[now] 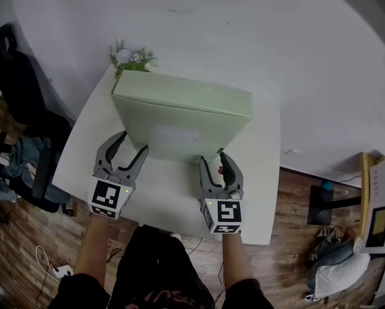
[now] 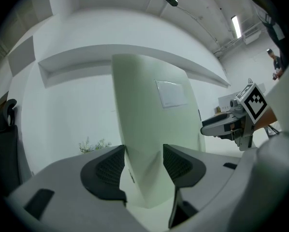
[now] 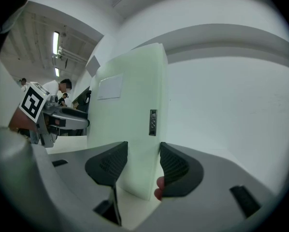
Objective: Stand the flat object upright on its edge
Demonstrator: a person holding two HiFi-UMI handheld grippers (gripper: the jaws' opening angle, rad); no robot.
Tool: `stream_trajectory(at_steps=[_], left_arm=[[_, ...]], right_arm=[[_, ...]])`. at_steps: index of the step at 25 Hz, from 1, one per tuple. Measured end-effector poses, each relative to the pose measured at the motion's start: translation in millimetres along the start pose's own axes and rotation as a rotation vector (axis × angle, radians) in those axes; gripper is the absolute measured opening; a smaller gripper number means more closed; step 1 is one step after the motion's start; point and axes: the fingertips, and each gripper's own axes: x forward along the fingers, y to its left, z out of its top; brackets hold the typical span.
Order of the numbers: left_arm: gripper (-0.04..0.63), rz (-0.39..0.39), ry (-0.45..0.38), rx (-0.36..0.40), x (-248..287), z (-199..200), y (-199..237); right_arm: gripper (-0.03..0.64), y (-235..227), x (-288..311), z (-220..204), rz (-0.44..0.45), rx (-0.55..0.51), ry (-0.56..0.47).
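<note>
A flat pale green case (image 1: pixel 183 124) stands on its long edge on the white table (image 1: pixel 263 192), leaning slightly, with a white label facing me. My left gripper (image 1: pixel 132 143) straddles its lower left corner. In the left gripper view the case (image 2: pixel 149 129) fills the gap of that gripper (image 2: pixel 143 166), pads against both faces. My right gripper (image 1: pixel 214 159) clasps the lower right corner. In the right gripper view the case (image 3: pixel 130 120), with a small dark latch on its narrow side, sits between the pads of that gripper (image 3: pixel 143 161).
A small potted plant (image 1: pixel 131 58) stands at the table's far left corner, right behind the case. A black office chair (image 1: pixel 18 82) is left of the table. A white wall rises behind the table, and wooden floor with clutter lies at the right.
</note>
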Motion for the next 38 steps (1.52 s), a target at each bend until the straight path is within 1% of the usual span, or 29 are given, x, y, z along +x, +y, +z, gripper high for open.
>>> stream_trajectory(at_steps=[4,9,12,16,18,20,23,25,29,33,35,38], left_arm=[[0.276,-0.005,0.007,-0.044,-3,0,2],[0.281,0.025,0.023,-0.073,-16,17,11],[0.279,0.040,0.034,-0.103,-26,36,15],[0.279,0.033,0.064,-0.114,-38,63,8],[0.272,0.033,0.064,-0.153,-46,77,5],[0.249,0.028,0.069,-0.178,-54,88,2],[0.209,0.027,0.080,-0.179,-60,101,1],[0.189,0.032,0.074,-0.196,-64,110,2],[0.125,0.047,0.056,-0.223,-72,122,6],[0.091,0.042,0.041,-0.261,-80,127,10],[0.071,0.039,0.029,-0.258,-82,131,14],[0.049,0.031,0.012,-0.230,-89,138,18]], right_arm=[[0.209,-4,-1,8,-0.012,0.021,-0.025],[0.209,-15,-15,16,-0.031,0.037,0.002],[0.209,-20,-25,36,-0.036,0.045,0.008],[0.202,-28,-37,65,-0.043,0.053,0.019],[0.186,-28,-45,81,-0.042,0.059,0.017],[0.164,-26,-55,95,-0.036,0.068,0.017],[0.146,-26,-62,111,-0.033,0.060,0.024],[0.133,-24,-67,120,-0.029,0.056,0.025],[0.093,-20,-74,130,-0.039,0.057,0.026],[0.063,-11,-79,133,-0.045,0.039,0.029],[0.052,-6,-78,134,-0.047,0.029,0.032],[0.041,6,-81,137,-0.051,0.020,0.034]])
